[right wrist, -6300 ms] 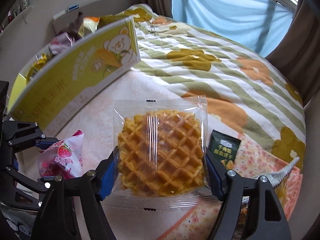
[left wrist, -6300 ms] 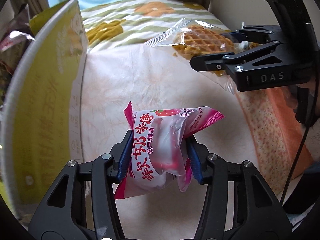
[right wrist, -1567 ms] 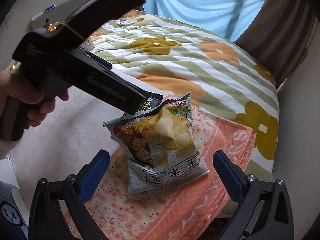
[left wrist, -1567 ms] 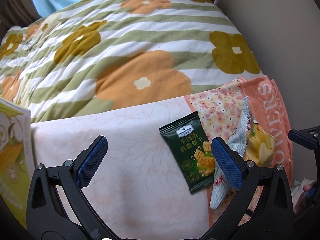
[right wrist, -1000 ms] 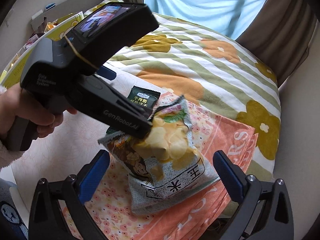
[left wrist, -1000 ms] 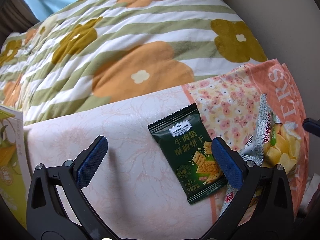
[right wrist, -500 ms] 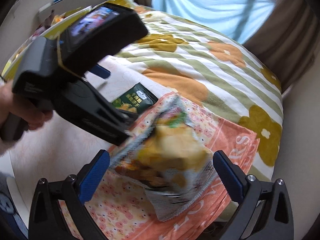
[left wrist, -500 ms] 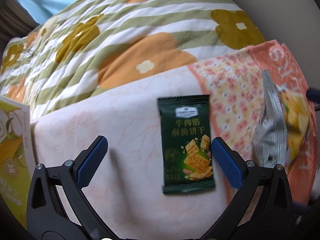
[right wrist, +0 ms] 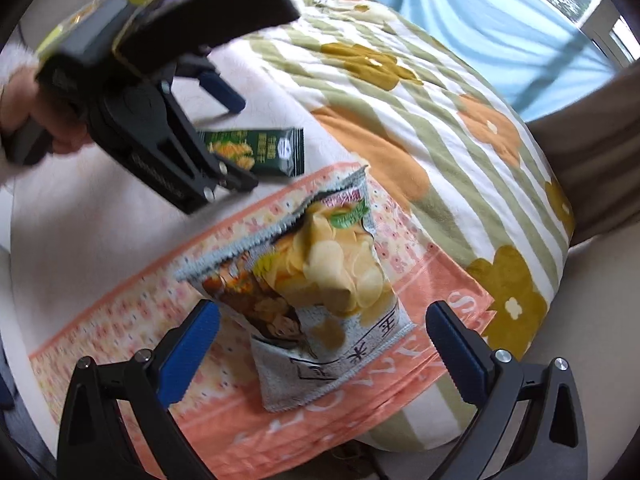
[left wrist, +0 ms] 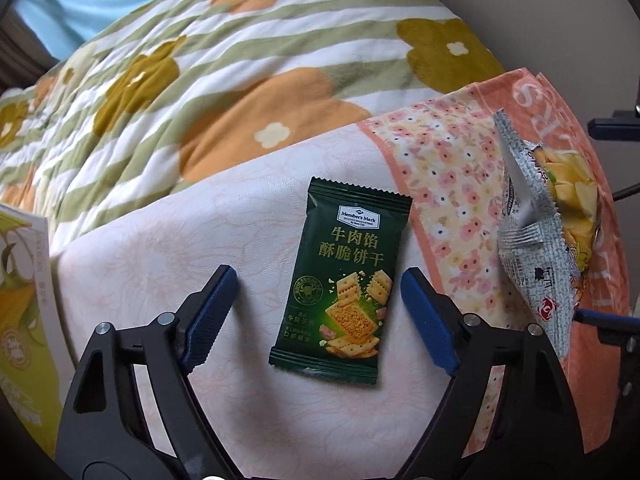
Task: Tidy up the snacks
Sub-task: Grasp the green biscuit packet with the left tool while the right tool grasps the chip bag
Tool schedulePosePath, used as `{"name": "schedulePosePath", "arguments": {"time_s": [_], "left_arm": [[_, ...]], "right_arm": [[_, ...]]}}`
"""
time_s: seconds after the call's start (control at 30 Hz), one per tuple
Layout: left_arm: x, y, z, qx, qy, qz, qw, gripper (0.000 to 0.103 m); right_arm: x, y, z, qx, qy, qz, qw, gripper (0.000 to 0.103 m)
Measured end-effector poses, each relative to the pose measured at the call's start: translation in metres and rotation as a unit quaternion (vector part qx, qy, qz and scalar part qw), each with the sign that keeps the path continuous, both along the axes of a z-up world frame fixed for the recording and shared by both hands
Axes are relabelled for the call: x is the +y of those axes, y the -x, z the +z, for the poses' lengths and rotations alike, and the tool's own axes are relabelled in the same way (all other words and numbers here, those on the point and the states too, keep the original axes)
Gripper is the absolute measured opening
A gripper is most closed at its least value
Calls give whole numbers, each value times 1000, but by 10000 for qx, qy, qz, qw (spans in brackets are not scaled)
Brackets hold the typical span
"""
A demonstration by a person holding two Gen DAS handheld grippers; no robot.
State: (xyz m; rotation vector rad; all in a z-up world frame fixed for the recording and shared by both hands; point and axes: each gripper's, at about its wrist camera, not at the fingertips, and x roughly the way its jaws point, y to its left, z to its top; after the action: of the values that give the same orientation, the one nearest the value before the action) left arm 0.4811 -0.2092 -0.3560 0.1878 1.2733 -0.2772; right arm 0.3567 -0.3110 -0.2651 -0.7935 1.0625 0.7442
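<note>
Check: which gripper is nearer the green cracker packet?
Left. The left gripper straddles the green cracker packet, jaws just closing, not touching; the right gripper brackets the chip bag beside it.

Soft daylight comes through the curtain (right wrist: pixel 480 20) at the far side, bright and slightly washed out there. Shadows are faint. Both views bulge with fisheye bending and darken to black at the corners. The left wrist view is sharp; the right wrist view is smeared by motion, worst on the left gripper (right wrist: pixel 236 140).
</note>
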Motion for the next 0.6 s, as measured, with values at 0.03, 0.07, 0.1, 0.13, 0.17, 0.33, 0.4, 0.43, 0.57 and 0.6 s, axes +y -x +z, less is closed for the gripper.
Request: {"name": "schedulePosePath", "arguments": {"time_s": [0.03,0.07,0.1,0.13,0.17,0.33,0.4,0.43,0.57,0.6], "left_arm": [[0,1,1,-16,12,-54,10000,76],[0,1,2,-39,20,-101,9999,72],[-1,2,4,-60,28,-137,9999,62],[-1,3,6,-67,22,-181,9998,53],[0,3,7,-56,24,-214,9998,49],[5,1,9,21,166,-231,9996,40],[7,1,10,48,199,-211,9996,40],[8,1,10,71,231,-186,9995,40],[17,1,10,183,550,-2,9983,40],[20,1,10,206,612,53,9979,40]], "right_arm": [[2,0,-3,-19,43,94,9999,103],[3,-1,-4,-28,70,148,9999,103],[4,-3,-6,-22,93,196,9998,103],[6,-5,-9,-1,110,250,9996,103],[8,-7,-10,12,123,283,9995,103],[14,-19,-23,132,148,290,9994,103],[15,-24,-26,307,64,193,9993,103],[14,-25,-26,379,1,121,9992,103],[13,-32,-33,589,-60,-251,9979,103],[13,-33,-35,627,-55,-318,9975,103]]}}
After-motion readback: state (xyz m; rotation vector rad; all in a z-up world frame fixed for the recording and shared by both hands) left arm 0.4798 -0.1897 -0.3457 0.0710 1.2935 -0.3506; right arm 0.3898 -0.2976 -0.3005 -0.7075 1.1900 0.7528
